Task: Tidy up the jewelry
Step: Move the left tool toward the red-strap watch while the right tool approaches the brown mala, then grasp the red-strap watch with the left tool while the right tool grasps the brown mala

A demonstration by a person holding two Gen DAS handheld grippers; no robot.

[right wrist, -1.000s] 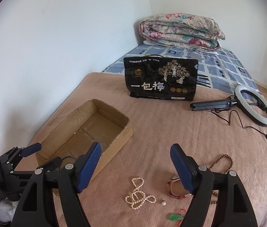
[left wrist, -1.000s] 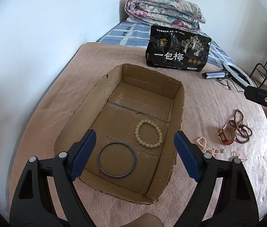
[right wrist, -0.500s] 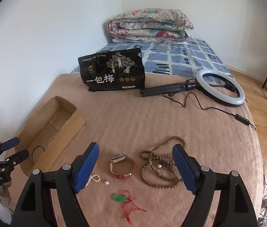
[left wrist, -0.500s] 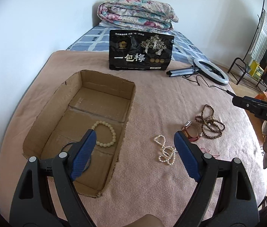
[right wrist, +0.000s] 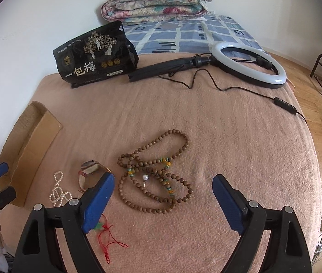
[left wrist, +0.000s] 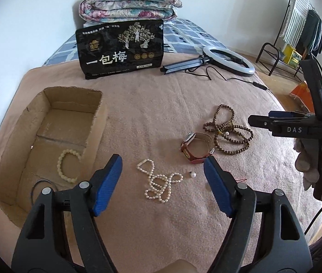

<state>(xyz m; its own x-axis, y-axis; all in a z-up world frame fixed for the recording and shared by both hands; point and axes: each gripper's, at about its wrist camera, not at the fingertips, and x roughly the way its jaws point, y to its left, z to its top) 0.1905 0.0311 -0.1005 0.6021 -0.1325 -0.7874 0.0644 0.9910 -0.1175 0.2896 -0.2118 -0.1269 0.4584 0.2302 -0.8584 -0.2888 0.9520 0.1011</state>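
left tongs (left wrist: 162,183) off box (left wrist: 8,168), closing, empty, over pearls (left wrist: 158,183) | right tongs (right wrist: 163,201) opening, empty, over beads (right wrist: 156,177) | next pickups

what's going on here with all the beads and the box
A person is sorting jewelry on a bed with a gripper in each hand. A cream bead bracelet and a dark bangle already lie in the cardboard box. The left gripper hangs over the pearl necklace, its fingers closing but not touching it. The right gripper is opening above the brown bead strand. A watch and a green pendant on red cord wait on the blanket.
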